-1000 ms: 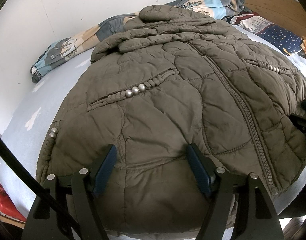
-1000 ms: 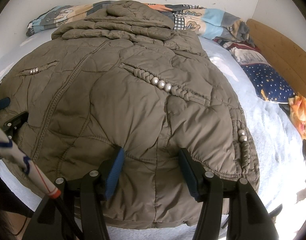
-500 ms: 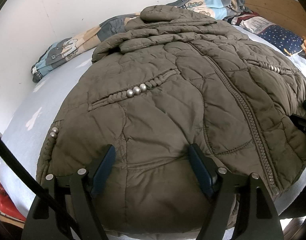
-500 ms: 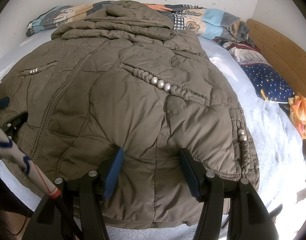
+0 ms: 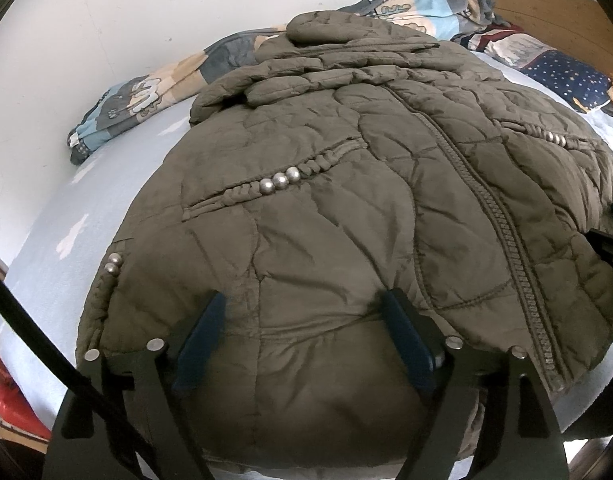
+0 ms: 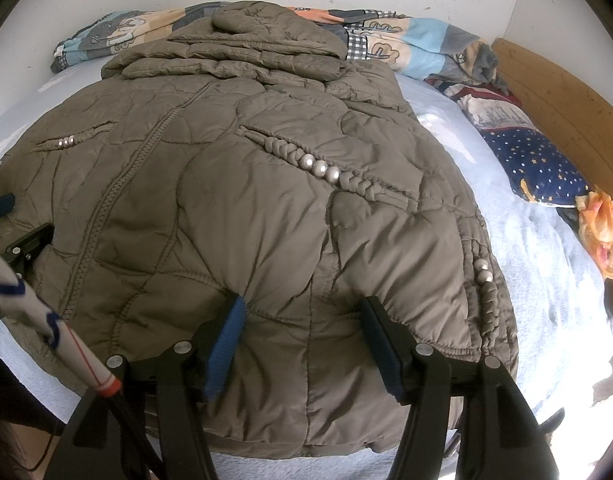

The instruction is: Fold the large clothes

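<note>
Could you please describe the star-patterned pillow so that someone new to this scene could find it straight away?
Start at the wooden headboard on the bed's right side. Beside it, past the olive quilted coat, lies the pillow. Its dark navy cover with small stars sets it apart from the pastel cartoon blanket by the wall.

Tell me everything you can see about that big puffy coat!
The coat is olive-brown, quilted and puffy, with a hood, a closed front zipper, and braided pocket trims with silver beads. It lies front-up on the pale blue bed. Both grippers, left and right, press open jaws into its hem.
</note>
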